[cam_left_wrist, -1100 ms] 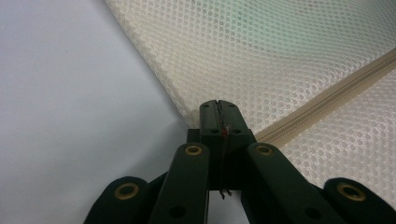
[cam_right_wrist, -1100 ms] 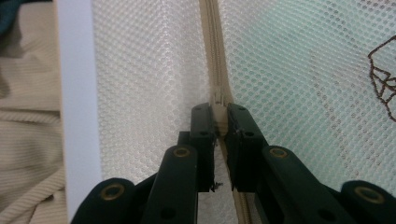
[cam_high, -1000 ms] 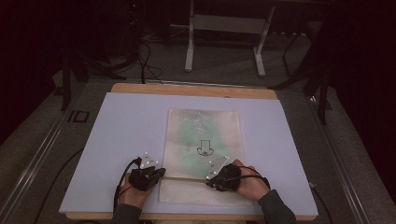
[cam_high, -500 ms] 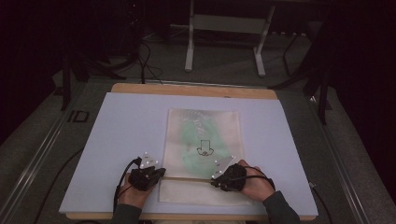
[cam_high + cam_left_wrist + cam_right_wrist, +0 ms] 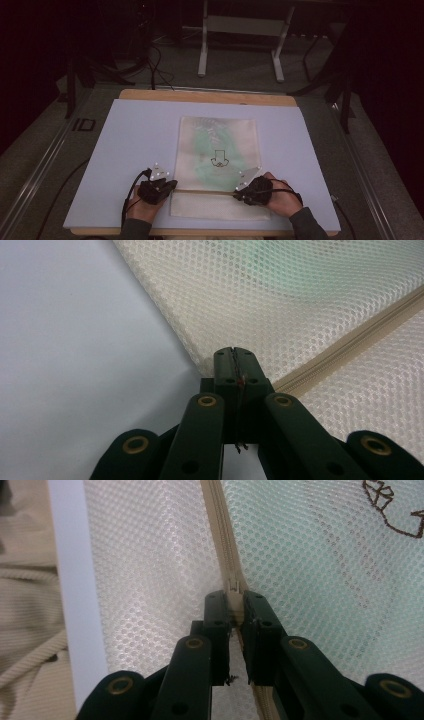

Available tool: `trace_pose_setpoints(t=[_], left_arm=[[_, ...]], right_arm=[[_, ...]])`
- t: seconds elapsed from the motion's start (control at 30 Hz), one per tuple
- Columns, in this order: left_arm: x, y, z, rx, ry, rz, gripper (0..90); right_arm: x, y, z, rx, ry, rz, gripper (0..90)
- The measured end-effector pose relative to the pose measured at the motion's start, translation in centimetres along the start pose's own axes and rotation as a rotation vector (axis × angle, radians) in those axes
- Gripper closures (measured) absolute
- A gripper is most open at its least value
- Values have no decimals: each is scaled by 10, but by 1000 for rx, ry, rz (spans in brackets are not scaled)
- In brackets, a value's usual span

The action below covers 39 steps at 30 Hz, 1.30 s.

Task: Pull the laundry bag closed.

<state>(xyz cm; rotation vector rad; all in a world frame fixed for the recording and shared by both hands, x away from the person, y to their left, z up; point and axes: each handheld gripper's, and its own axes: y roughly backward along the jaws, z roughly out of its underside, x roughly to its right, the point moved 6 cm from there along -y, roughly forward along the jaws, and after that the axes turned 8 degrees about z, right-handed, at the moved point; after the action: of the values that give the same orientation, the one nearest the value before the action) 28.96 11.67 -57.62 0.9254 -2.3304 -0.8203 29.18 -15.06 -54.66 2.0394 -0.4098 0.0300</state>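
Observation:
A cream mesh zip bag (image 5: 217, 135) lies flat on the white table top (image 5: 125, 150), with something pale green (image 5: 205, 155) inside and a black line drawing (image 5: 219, 159) on it. Its beige zipper (image 5: 205, 190) runs across the near part. My left gripper (image 5: 172, 186) is shut on the bag's left edge (image 5: 200, 352), right at the zipper's end (image 5: 295, 377). My right gripper (image 5: 237, 192) is farther right on the zipper line. In the right gripper view its jaws (image 5: 232, 605) are shut on the zipper pull (image 5: 233, 586), and the zipper (image 5: 220, 530) runs on ahead of them.
The table's wooden rim (image 5: 210, 96) shows at the far side. Beyond it are a dark floor, cables (image 5: 155, 65) and a white stand (image 5: 240, 45). A person's ribbed beige garment (image 5: 25, 610) lies past the table's near edge (image 5: 75, 580).
My right gripper has slid to the right along the zipper line, with the pull between its jaws. The left gripper has stayed where it was on the bag's edge.

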Motion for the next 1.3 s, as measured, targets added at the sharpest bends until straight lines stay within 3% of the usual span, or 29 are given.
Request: trace_pose_setpoints(t=[0.57, 1.3], left_arm=[[0, 0, 0, 0, 0, 0, 894], [0, 0, 0, 0, -1, -2, 894]], right_arm=[[5, 9, 12, -9, -19, 10, 823], [15, 21, 37, -17, -90, 28, 823]])
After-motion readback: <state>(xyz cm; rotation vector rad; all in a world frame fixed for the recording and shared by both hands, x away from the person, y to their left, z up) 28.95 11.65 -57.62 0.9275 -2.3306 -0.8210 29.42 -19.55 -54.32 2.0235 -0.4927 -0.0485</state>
